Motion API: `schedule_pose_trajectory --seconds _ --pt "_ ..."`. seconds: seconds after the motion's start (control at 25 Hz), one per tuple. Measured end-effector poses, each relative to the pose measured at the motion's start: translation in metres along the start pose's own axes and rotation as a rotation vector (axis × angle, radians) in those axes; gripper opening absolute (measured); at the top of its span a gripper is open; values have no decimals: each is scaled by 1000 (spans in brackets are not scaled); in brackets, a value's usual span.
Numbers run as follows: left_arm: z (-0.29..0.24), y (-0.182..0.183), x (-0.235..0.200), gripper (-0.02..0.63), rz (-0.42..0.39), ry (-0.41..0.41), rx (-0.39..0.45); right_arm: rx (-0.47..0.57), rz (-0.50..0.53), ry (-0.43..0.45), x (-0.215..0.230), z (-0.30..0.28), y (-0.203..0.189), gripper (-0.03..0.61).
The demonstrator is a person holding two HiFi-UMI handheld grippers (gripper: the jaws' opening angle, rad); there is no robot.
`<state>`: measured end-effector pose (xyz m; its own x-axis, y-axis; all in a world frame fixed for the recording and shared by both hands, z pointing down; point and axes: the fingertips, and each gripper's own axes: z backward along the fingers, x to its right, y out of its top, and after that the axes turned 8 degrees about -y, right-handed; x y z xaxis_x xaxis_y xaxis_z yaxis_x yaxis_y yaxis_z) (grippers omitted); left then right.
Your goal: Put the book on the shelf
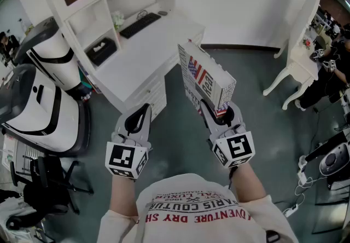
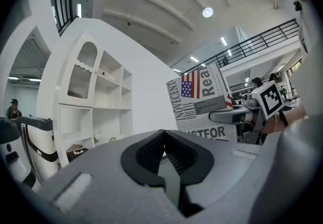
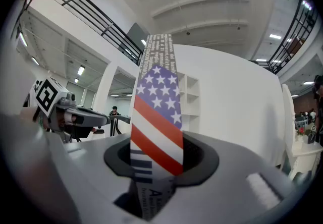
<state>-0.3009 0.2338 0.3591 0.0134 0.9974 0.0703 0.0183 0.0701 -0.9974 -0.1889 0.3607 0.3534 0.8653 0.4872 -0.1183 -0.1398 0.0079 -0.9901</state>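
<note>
A box-like book (image 1: 205, 79) printed with newspaper text and a US flag stands upright in my right gripper (image 1: 220, 111), whose jaws are shut on its lower edge. In the right gripper view the book's flag spine (image 3: 156, 117) rises from between the jaws. My left gripper (image 1: 138, 119) hangs to the book's left, jaws closed together with nothing in them. From the left gripper view the book (image 2: 204, 102) and the right gripper (image 2: 237, 115) show at the right. The white shelf unit (image 1: 104, 12) with open compartments stands ahead at the upper left.
A white desk (image 1: 147, 45) with a keyboard (image 1: 140, 24) joins the shelf unit. A tissue box (image 1: 101, 50) sits in a lower compartment. A white and black machine (image 1: 38, 99) stands left, a white table (image 1: 299, 61) right. People stand at the far right.
</note>
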Motion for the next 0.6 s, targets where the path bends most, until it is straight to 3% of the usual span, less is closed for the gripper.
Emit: schedule_pose_trajectory --seconds 0.6 --pt "-23 -14 23 3 26 -5 -17 -24 -59 -6 29 6 -15 155"
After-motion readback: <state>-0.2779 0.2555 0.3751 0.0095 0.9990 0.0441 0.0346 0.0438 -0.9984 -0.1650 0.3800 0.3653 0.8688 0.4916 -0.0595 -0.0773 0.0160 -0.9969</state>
